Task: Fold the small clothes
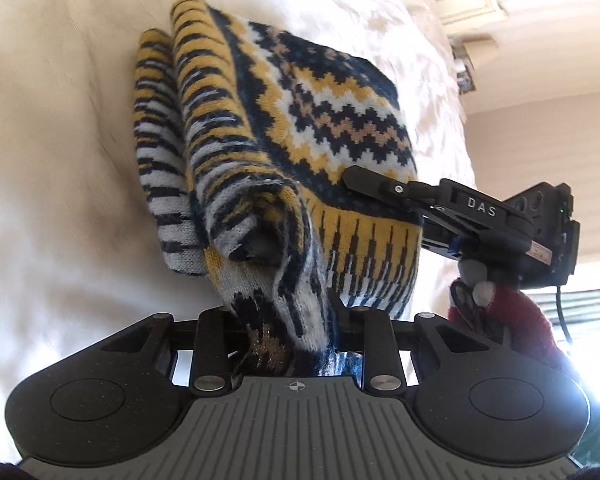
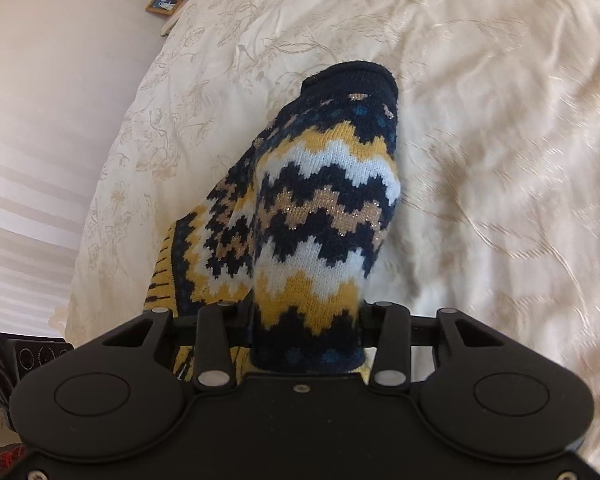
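Fingertips of the left gripper [image 1: 288,332] buried in folds of the knitted sweater [image 1: 284,140], so no telling from the left view how far the jaws stand apart. Same with the right gripper [image 2: 306,320]: tips covered by the sweater's zigzag fold in the right view, and seen from the left view only side-on, one finger lying over the yellow hem. Underside of the sweater out of sight against the cream bedspread [image 2: 480,140]. Bedspread pattern smeared by blur at the right. Gloved hand [image 1: 496,300] partly behind the right gripper's body and washed out by glare. Small framed picture [image 2: 165,3] too small to read. Dark device [image 2: 24,360] cut off at the lower left edge.
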